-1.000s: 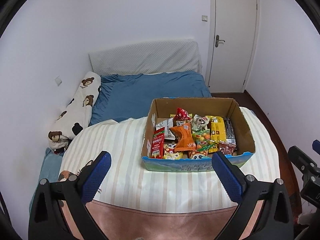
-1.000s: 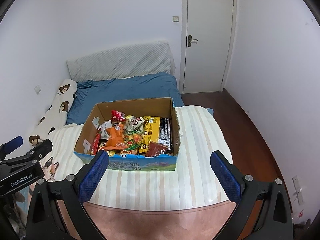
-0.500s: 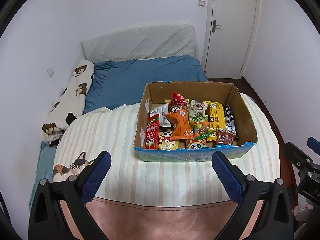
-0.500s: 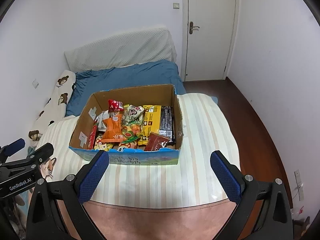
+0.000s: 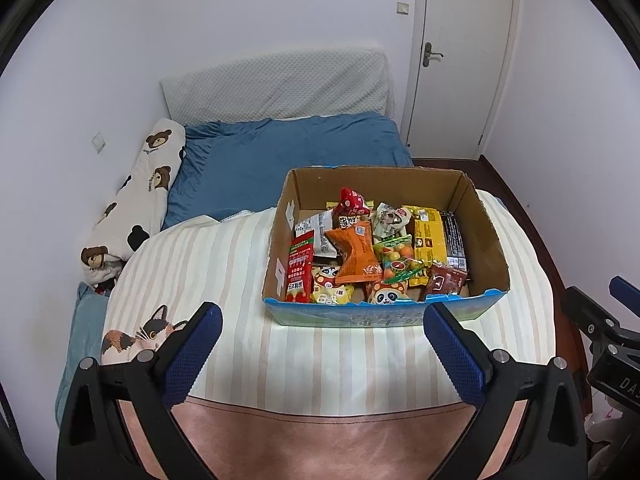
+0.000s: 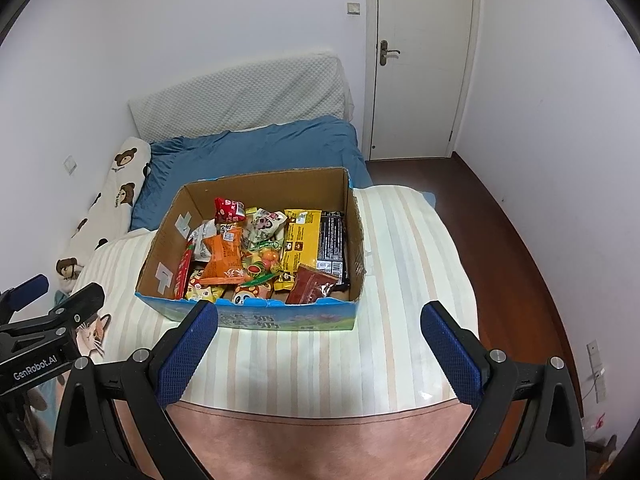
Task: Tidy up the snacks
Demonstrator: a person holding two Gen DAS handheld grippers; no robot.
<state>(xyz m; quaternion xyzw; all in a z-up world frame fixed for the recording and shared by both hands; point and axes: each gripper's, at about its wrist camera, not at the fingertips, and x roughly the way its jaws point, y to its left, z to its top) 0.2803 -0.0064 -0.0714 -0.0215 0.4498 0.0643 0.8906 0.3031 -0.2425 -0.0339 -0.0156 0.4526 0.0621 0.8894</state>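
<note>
The bed (image 5: pixel 280 160) fills the room from 12 o'clock down to 6, with a blue sheet at its far end and a striped quilt (image 5: pixel 224 280) over the near half. On the quilt, toward 1 o'clock in the left wrist view and dead ahead at 12 in the right one, sits an open cardboard box (image 5: pixel 486 236), its printed blue front facing the cameras.

All the snacks (image 5: pixel 376 252) in view lie inside that box, heaped loosely and overlapping: a yellow packet (image 5: pixel 428 236) and a black packet (image 6: pixel 333 240) flat at 3 o'clock within the box, an orange packet (image 5: pixel 356 254) on top at the centre, a red carton (image 5: pixel 299 268) standing on edge against the wall at 9 o'clock, a small red bag (image 5: pixel 351 202) toward 12 and a dark red sachet (image 6: pixel 312 286) at 5.

The left gripper (image 5: pixel 320 348) and the right gripper (image 6: pixel 320 346) both hover short of the box, over the quilt, each spread wide with nothing between its blue pads.

This layout fits two stages: a jumbled box waiting to be sorted, or snacks gathered into the box as the finished job. The packets look too untidy for me to call it settled. If sorting goes on, any reach has to clear the front wall and pinch a thin, slippery packet by its edge.
</note>
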